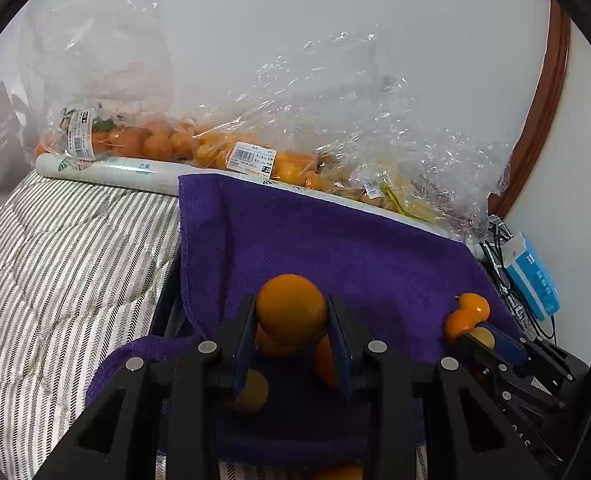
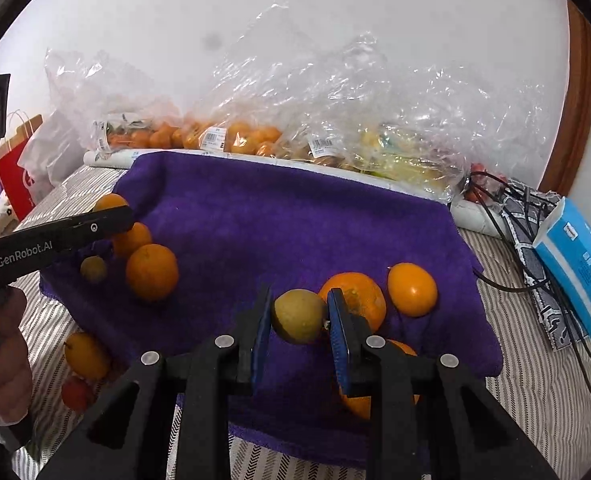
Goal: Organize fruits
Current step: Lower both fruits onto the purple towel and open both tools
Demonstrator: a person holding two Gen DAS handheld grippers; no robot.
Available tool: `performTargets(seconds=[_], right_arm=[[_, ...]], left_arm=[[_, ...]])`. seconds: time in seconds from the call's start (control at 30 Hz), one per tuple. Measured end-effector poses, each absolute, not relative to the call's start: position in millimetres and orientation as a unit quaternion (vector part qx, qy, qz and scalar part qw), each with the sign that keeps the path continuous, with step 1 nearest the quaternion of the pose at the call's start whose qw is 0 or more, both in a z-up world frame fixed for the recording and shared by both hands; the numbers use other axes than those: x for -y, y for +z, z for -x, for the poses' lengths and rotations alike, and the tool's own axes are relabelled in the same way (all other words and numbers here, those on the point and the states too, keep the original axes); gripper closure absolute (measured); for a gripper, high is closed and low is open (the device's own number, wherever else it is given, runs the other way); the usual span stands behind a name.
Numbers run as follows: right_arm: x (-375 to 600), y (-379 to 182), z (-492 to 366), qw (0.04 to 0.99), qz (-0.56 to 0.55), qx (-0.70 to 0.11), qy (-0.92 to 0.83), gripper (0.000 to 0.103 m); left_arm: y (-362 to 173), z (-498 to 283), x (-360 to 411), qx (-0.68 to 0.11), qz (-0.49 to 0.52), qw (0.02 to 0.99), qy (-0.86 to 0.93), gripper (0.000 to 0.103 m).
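Observation:
My left gripper (image 1: 291,312) is shut on an orange fruit (image 1: 291,308), held just above a purple towel (image 1: 335,232). Under it lie two more oranges and a small yellowish-green fruit (image 1: 251,392). My right gripper (image 2: 299,312) is shut on a yellowish-green fruit (image 2: 298,315) over the same purple towel (image 2: 275,216). Behind that fruit sit a large orange (image 2: 365,294) and a smooth orange (image 2: 412,289). The left gripper (image 2: 113,210) shows at the left of the right wrist view, holding its orange above a small group of oranges (image 2: 152,272).
Clear plastic bags of oranges (image 1: 167,142) and yellow fruit (image 2: 395,156) line the wall behind a white roll (image 1: 107,172). A blue tissue pack (image 2: 579,272) and black cables (image 2: 495,208) lie at the right. Loose fruit (image 2: 85,354) rests on the striped bedding. A hand (image 2: 3,356) grips the left handle.

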State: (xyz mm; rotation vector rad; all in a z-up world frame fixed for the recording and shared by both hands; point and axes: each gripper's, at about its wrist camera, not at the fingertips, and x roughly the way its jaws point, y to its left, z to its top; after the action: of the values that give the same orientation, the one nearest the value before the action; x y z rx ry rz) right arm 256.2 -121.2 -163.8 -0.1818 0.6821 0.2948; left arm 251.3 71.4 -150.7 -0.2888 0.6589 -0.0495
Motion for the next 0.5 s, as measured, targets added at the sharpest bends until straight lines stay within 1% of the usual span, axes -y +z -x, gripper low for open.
performTargets(seconds=[0.13, 0.2, 0.23, 0.3, 0.43, 0.47, 0.5], right_arm=[[119.8, -164.7, -256.2, 0.927, 0.092, -0.335, 0.144, 0.075], [120.2, -163.6, -255.6, 0.928, 0.092, -0.331, 0.142, 0.073], [120.7, -162.4, -254.6, 0.930, 0.091, -0.328, 0.142, 0.070], [121.8, -159.6, -252.6, 0.933, 0.085, -0.319, 0.142, 0.055], [123.4, -155.8, -250.0, 0.937, 0.081, -0.309, 0.139, 0.046], [124.1, -154.8, -250.2, 0.938, 0.078, -0.308, 0.139, 0.043], [125.2, -153.8, -249.8, 0.940, 0.074, -0.304, 0.139, 0.041]], left_arm=[[-151.5, -252.6, -71.0, -0.324, 0.141, 0.935, -0.029, 0.070], [-151.4, -252.4, -70.1, -0.325, 0.139, 0.935, -0.032, 0.070], [-151.3, -252.2, -69.3, -0.325, 0.137, 0.935, -0.033, 0.070], [-151.2, -251.5, -68.1, -0.324, 0.133, 0.936, -0.035, 0.070], [-148.3, -248.9, -66.1, -0.316, 0.129, 0.939, -0.040, 0.070], [-146.6, -247.4, -65.4, -0.311, 0.125, 0.941, -0.040, 0.065], [-145.4, -246.4, -64.9, -0.308, 0.124, 0.943, -0.040, 0.057]])
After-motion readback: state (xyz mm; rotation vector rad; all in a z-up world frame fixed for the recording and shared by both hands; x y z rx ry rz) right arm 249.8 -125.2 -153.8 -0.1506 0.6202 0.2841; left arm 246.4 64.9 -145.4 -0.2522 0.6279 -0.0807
